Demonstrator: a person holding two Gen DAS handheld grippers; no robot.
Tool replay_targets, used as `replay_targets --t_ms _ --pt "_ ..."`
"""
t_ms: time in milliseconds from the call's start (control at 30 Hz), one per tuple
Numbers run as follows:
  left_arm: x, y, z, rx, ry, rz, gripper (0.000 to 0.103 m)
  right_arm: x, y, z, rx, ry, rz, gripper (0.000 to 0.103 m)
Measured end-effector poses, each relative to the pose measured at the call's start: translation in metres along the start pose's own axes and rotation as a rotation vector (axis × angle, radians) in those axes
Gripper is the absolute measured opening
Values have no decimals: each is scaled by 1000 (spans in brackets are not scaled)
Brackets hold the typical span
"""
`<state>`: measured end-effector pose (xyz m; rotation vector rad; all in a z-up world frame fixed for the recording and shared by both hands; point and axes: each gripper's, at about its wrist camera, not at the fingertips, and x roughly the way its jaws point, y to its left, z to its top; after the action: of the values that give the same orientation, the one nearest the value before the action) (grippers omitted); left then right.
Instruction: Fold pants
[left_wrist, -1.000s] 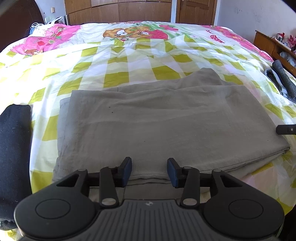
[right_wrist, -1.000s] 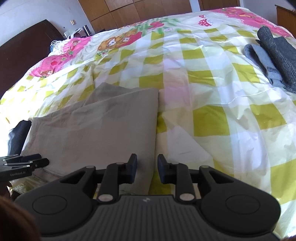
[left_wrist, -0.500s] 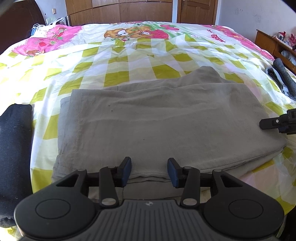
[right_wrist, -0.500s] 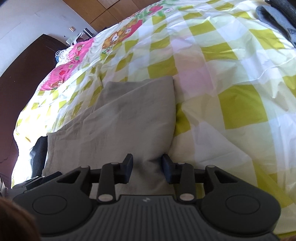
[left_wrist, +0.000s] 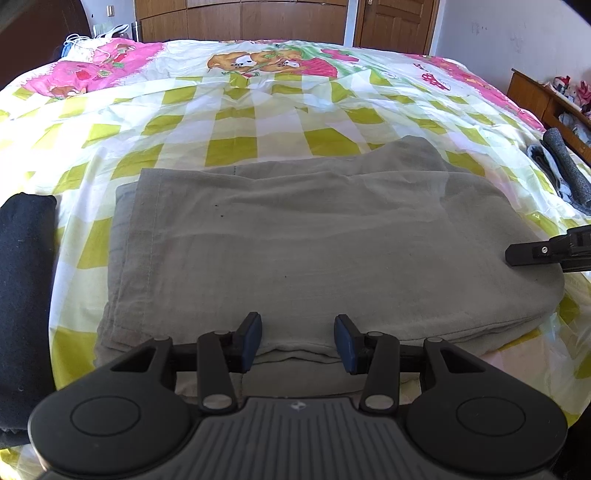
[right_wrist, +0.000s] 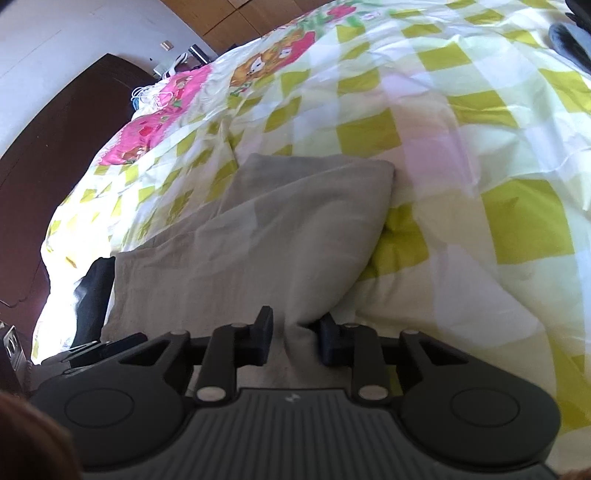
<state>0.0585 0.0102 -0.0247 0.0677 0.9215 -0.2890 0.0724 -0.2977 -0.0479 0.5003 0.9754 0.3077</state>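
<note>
Grey pants (left_wrist: 314, 240), folded into a wide rectangle, lie on the checked bedsheet (left_wrist: 258, 110). My left gripper (left_wrist: 297, 341) is open at their near edge, the folded hem lying between and below its blue pads. My right gripper (right_wrist: 295, 338) is at the near right corner of the pants (right_wrist: 277, 229). Its jaws are closing, and a raised ridge of grey cloth fills the gap and touches both pads. One of the right gripper's fingertips (left_wrist: 517, 254) shows at the right edge of the left wrist view. The left gripper (right_wrist: 107, 345) shows low on the left of the right wrist view.
A dark folded garment (left_wrist: 26, 295) lies left of the pants. Grey clothes (left_wrist: 561, 173) are piled at the bed's right edge by a wooden shelf (left_wrist: 535, 96). A dark headboard (right_wrist: 44, 147) stands to the left, wardrobes behind.
My right gripper has slid left from the bare sheet onto the pants' corner and rolled, with cloth now bunched between its fingers. My left gripper has stayed put.
</note>
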Motion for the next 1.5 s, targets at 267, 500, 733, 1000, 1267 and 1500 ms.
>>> replay_targets --t_ms 267,500,733,1000,1267,1500 --pt "2 0 1 -3 2 -1 55 18 -8 8 45 9 -2 29" --pt "1 -2 0 9 1 3 55 11 -6 9 76 -24 -5 7" --pt "0 -24 3 68 1 -56 55 -11 -28 16 108 -63 -80 6" --pt "8 -62 4 146 -13 -97 56 -42 -48 20 122 -123 -143 6" --pt "-2 -53 6 66 -47 -93 55 -46 -51 17 100 -130 -134 10" --pt "2 -55 11 68 -47 -53 55 -39 -57 16 89 -120 -127 15"
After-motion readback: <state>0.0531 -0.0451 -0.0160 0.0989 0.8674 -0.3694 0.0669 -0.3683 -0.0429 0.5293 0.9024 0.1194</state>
